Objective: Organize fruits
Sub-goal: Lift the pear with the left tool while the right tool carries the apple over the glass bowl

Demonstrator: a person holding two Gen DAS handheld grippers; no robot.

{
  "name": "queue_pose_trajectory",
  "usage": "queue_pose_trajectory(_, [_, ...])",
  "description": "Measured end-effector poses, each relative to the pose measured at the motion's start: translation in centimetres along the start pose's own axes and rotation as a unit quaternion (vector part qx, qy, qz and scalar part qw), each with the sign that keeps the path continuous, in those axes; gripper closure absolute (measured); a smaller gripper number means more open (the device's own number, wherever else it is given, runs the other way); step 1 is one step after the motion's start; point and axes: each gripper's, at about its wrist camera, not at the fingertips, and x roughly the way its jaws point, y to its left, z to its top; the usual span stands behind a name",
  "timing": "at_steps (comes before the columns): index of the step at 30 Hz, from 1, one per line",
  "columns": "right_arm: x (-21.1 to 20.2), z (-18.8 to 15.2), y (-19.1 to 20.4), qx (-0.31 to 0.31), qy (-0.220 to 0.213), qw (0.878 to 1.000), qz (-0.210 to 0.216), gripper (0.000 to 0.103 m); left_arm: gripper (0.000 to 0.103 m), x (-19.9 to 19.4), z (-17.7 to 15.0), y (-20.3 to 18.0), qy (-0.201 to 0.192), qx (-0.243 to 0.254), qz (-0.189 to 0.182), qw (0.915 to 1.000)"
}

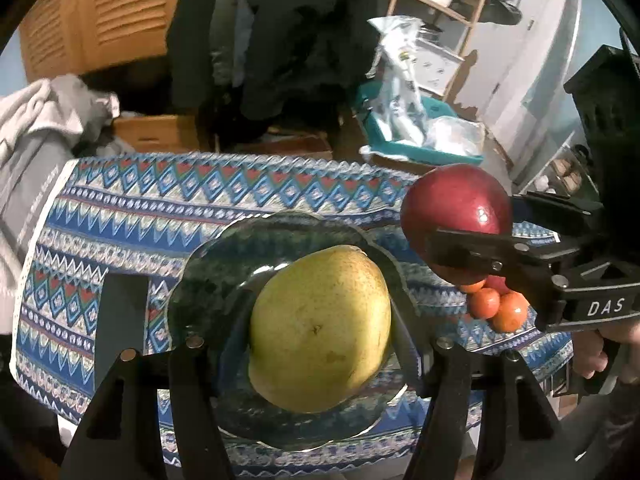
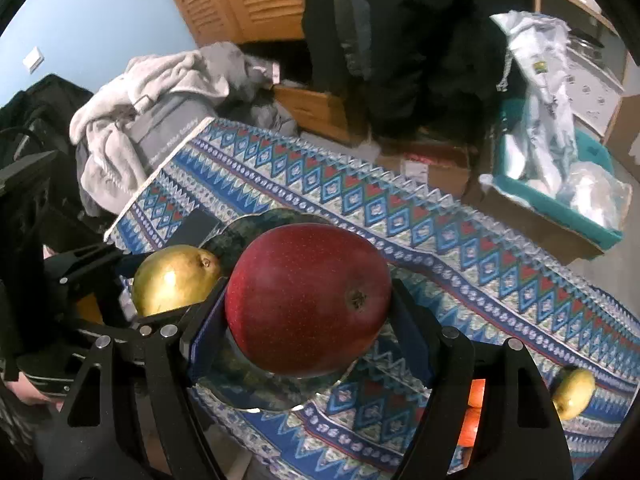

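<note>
My left gripper [image 1: 320, 334] is shut on a yellow-green pear [image 1: 320, 332] and holds it over a dark green plate [image 1: 216, 268] on the patterned cloth. My right gripper [image 2: 308, 312] is shut on a dark red pear [image 2: 308, 300], also above that plate [image 2: 236, 228]. In the left wrist view the red pear [image 1: 454, 204] hangs to the right of the plate, held by the right gripper [image 1: 460, 240]. In the right wrist view the yellow-green pear [image 2: 172, 280] sits at the left, in the left gripper's fingers [image 2: 100, 264].
Small orange fruits [image 1: 496, 306] lie on the cloth [image 1: 160, 208] right of the plate. Another yellow fruit [image 2: 574, 392] lies near the cloth's right edge. A grey towel pile [image 2: 160, 92] lies at the left. Beyond the table stand a teal bin [image 1: 420, 144] with bags, and dark clothing.
</note>
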Motion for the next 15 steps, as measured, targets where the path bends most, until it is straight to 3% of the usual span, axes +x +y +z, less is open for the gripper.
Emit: queue_pose_trajectory(15, [6.8,-1.4,1.2,-0.007,0.078,0.997,0.000,0.027,0.037,4.8,-3.1,4.0,0.067,-0.030,0.037,0.9966])
